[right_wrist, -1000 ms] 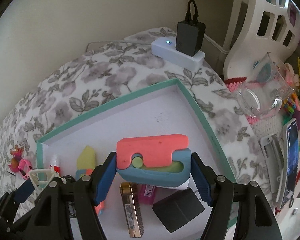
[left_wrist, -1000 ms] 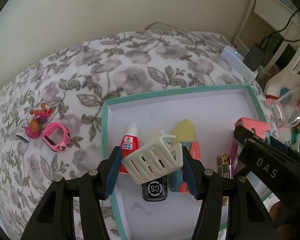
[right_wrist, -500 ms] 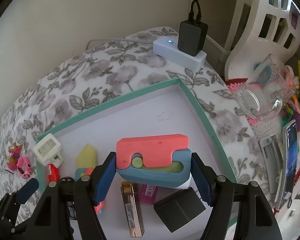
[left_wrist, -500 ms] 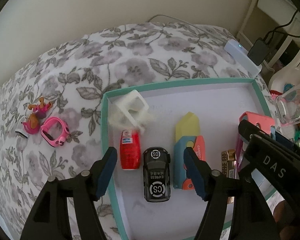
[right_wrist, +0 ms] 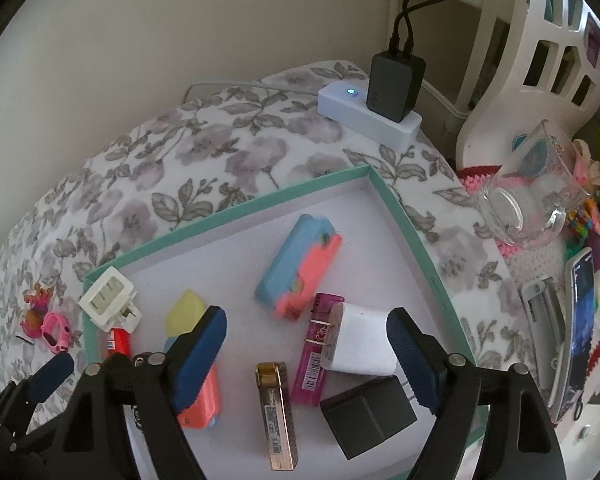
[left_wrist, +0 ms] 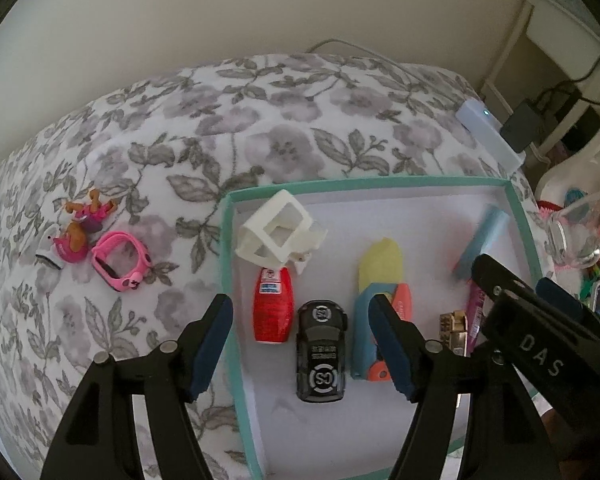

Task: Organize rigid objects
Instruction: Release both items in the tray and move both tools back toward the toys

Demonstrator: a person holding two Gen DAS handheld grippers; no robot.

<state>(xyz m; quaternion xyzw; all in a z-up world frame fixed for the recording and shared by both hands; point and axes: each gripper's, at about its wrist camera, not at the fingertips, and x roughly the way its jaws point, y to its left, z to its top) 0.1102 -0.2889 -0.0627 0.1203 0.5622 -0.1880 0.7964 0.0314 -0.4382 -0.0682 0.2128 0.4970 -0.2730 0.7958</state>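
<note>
**Both toys dropped into the box**

Left gripper (left_wrist: 300, 344) hangs wide and empty over the teal box (left_wrist: 227, 280). Right gripper (right_wrist: 306, 344) is opening, nothing between its pads. The white basket (left_wrist: 278, 228) lies in the box's far-left corner; the blue-and-pink block (right_wrist: 298, 264) near its middle. Next, probably: the pink watch (left_wrist: 120, 260) left of the box.

White slatted basket (left_wrist: 278, 230) tipped on its side in the teal-rimmed box (left_wrist: 226, 264) (far left corner), touching the red glue bottle (left_wrist: 272, 307). Black toy car (left_wrist: 321, 350) beside the bottle. Coral-and-blue block (right_wrist: 298, 266) lies flat, mid-box, slightly blurred.
</note>
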